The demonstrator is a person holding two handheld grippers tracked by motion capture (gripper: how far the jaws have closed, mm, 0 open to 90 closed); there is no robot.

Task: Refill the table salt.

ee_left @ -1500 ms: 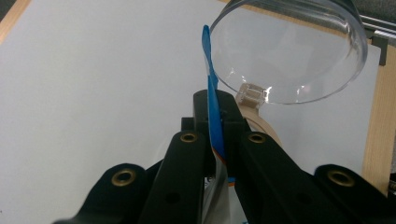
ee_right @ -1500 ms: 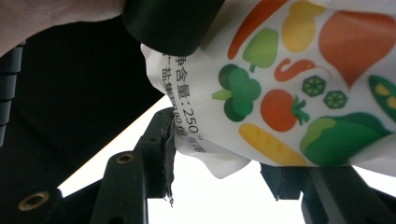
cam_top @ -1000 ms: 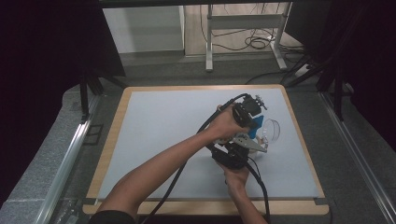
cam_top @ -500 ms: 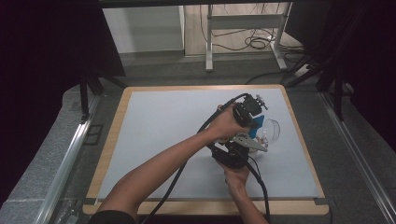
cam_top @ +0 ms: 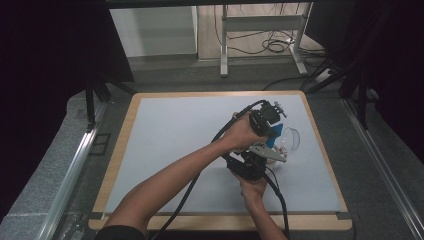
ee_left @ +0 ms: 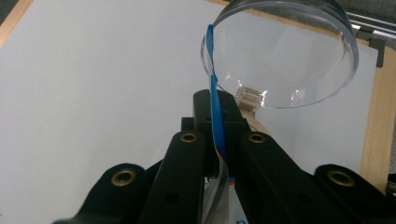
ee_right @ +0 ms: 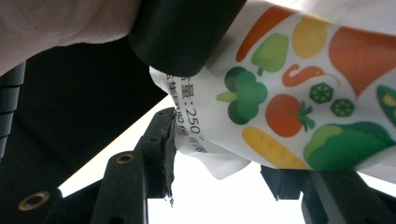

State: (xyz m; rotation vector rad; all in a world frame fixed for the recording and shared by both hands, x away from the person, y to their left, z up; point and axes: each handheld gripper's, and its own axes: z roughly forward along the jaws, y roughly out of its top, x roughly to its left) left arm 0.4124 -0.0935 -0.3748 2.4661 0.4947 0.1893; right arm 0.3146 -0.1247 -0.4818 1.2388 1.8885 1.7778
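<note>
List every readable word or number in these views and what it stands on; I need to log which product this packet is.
":250" reads on the white packet printed with vegetables, beside the right hand-held gripper.
The characters before and beneath it on the packet are too blurred to read.
The clear plastic bowl bears no text.

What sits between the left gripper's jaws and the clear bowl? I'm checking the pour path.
In the left gripper view, the packet's blue top edge runs from the shut left gripper up to the clear bowl rim; nothing else intervenes.

White table mat (cam_top: pixel 175 130), wooden table edge (cam_top: pixel 120 145), metal frame legs (cam_top: pixel 225 45), floor cables (cam_top: pixel 272 45)
</note>
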